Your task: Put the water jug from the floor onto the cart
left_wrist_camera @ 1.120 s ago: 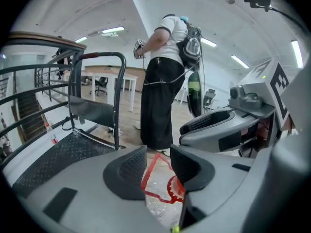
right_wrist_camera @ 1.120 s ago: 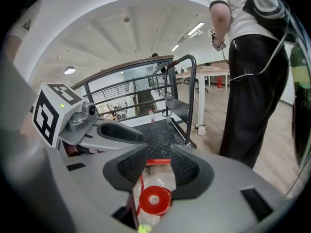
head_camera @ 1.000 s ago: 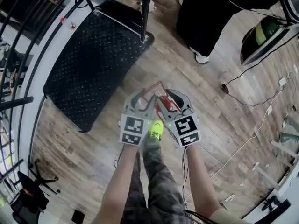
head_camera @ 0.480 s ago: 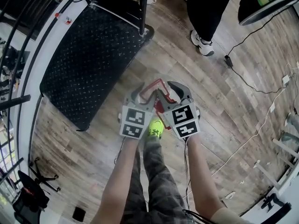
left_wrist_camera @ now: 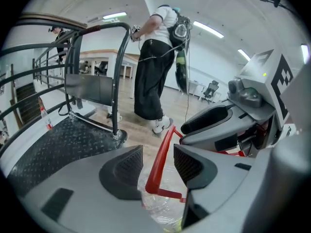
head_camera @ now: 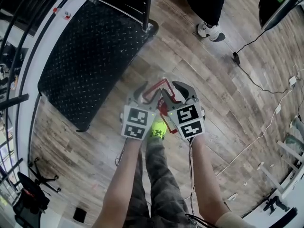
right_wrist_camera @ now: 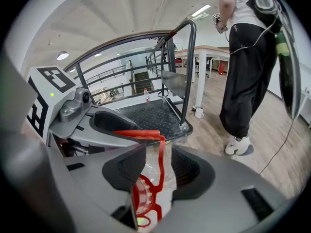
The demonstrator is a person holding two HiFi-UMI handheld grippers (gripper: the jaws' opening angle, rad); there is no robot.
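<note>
The water jug (left_wrist_camera: 158, 208) is clear plastic with a red carry handle (head_camera: 160, 86) and a red cap (right_wrist_camera: 139, 196); it stands on the wooden floor just in front of my feet. My left gripper (head_camera: 148, 95) straddles the handle's left side and is open, its pads on either side of the red bar (left_wrist_camera: 159, 161) with gaps showing. My right gripper (head_camera: 173, 92) straddles the right side, also open, the red bar (right_wrist_camera: 162, 169) loose between its pads. The black cart (head_camera: 90, 51) lies to the upper left, apart from the jug.
The cart's upright push handle (head_camera: 147, 8) rises at its far end. A person in dark trousers (right_wrist_camera: 248, 81) stands beyond the jug, shoe (head_camera: 211, 31) on the floor. Black cables (head_camera: 256, 84) trail at the right. A metal railing (head_camera: 14, 56) curves along the left.
Both grippers have sunk toward the floor and now sit lower around the jug's red handle. Their jaws stand a little wider than before.
</note>
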